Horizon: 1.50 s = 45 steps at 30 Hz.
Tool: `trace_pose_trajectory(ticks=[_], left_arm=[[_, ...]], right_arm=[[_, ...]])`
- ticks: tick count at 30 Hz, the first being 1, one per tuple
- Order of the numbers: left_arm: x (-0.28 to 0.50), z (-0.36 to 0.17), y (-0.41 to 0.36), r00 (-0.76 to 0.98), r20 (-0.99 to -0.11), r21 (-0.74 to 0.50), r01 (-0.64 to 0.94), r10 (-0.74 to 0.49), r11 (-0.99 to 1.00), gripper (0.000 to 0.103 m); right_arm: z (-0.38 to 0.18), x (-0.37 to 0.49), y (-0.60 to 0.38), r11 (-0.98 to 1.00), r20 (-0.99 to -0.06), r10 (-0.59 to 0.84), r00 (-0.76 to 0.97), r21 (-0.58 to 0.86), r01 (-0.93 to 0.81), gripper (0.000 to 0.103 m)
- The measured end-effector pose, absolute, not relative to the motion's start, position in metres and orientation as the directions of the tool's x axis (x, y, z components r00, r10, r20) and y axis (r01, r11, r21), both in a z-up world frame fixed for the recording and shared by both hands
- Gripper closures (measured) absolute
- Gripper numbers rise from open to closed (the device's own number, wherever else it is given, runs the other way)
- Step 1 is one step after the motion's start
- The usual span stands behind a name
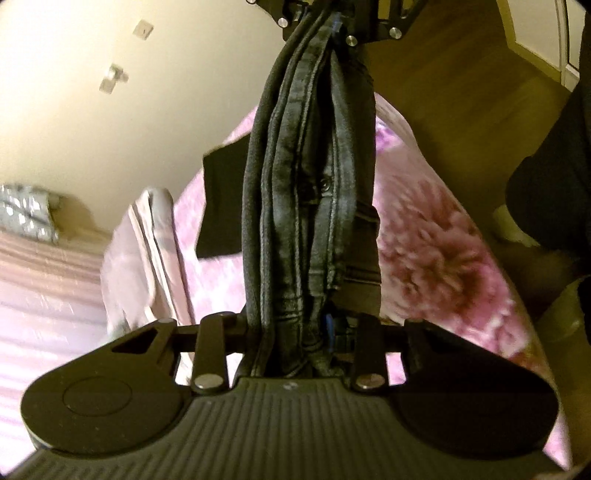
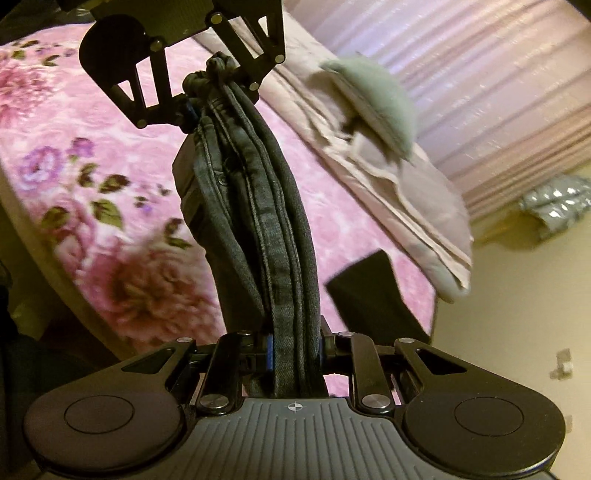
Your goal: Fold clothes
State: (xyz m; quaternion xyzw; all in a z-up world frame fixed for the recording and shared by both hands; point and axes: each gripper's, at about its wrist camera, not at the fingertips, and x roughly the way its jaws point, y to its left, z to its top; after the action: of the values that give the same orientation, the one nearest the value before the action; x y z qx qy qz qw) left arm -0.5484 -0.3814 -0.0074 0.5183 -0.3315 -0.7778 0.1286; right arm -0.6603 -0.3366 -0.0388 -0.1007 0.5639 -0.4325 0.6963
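A pair of dark grey jeans (image 1: 306,206) is bunched into a thick rope and stretched between my two grippers, above a bed with a pink floral blanket (image 1: 436,236). In the left wrist view my left gripper (image 1: 295,332) is shut on one end of the bundle, and the right gripper (image 1: 332,22) grips the far end at the top edge. In the right wrist view my right gripper (image 2: 293,354) is shut on the jeans (image 2: 266,221), and the left gripper (image 2: 210,92) clamps the other end. A dark flap of the jeans (image 2: 373,295) hangs below the bundle.
Folded pale pink bedding (image 2: 406,199) lies at the blanket's (image 2: 92,155) edge, with a grey-green cushion (image 2: 373,103) on it. Striped pink curtains (image 2: 480,74) and a cream wall (image 1: 92,129) stand behind. A person's dark clothing (image 1: 554,166) and wood floor (image 1: 443,74) show at the right.
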Motion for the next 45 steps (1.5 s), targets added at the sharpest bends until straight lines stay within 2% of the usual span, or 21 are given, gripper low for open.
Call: trace_pose_trajectory(ticks=[8, 17, 20, 23, 27, 31, 32, 34, 37, 41, 45], left_arm=[[-0.639, -0.014, -0.469, -0.464, -0.669, 0.697, -0.119, -0.581, -0.707, 0.072], [-0.785, -0.051, -0.634, -0.363, -0.656, 0.701, 0.032, -0.662, -0.712, 0.072], [-0.820, -0.064, -0.685, -0.336, -0.620, 0.731, 0.082, -0.709, -0.678, 0.072], [-0.849, -0.099, -0.727, -0.311, -0.603, 0.741, 0.123, -0.735, -0.660, 0.073], [-0.864, -0.191, -0.741, -0.261, -0.694, 0.673, 0.096, -0.671, -0.733, 0.072], [-0.869, -0.273, -0.731, -0.201, -0.798, 0.569, 0.058, -0.568, -0.820, 0.067], [-0.866, -0.279, -0.726, -0.208, -0.789, 0.581, 0.052, -0.578, -0.812, 0.064], [-0.860, -0.283, -0.718, -0.223, -0.770, 0.604, 0.049, -0.598, -0.796, 0.061], [-0.852, -0.276, -0.718, -0.237, -0.766, 0.608, 0.038, -0.598, -0.793, 0.059], [-0.852, -0.266, -0.729, -0.242, -0.772, 0.609, -0.013, -0.588, -0.793, 0.061], [-0.850, -0.255, -0.733, -0.289, -0.672, 0.715, -0.015, -0.682, -0.699, 0.062]], right_arm=[[-0.031, -0.746, -0.419, 0.539, -0.637, -0.769, -0.043, -0.684, 0.491, 0.084], [-0.045, -0.901, -0.616, 0.576, -0.607, -0.793, 0.047, -0.723, 0.382, 0.084], [-0.052, -0.940, -0.679, 0.548, -0.560, -0.826, 0.070, -0.767, 0.335, 0.084], [-0.082, -0.965, -0.721, 0.502, -0.505, -0.859, 0.080, -0.802, 0.324, 0.083], [-0.170, -0.980, -0.746, 0.563, -0.575, -0.815, 0.075, -0.754, 0.339, 0.083], [-0.250, -0.985, -0.741, 0.670, -0.693, -0.718, 0.063, -0.664, 0.331, 0.084], [-0.262, -0.987, -0.736, 0.683, -0.706, -0.705, 0.063, -0.652, 0.329, 0.083], [-0.267, -0.994, -0.726, 0.677, -0.702, -0.709, 0.068, -0.651, 0.342, 0.075], [-0.262, -1.008, -0.718, 0.694, -0.720, -0.689, 0.081, -0.624, 0.359, 0.072], [-0.256, -1.015, -0.715, 0.693, -0.733, -0.677, 0.067, -0.605, 0.392, 0.072], [-0.256, -1.009, -0.721, 0.636, -0.695, -0.718, 0.043, -0.629, 0.447, 0.079]])
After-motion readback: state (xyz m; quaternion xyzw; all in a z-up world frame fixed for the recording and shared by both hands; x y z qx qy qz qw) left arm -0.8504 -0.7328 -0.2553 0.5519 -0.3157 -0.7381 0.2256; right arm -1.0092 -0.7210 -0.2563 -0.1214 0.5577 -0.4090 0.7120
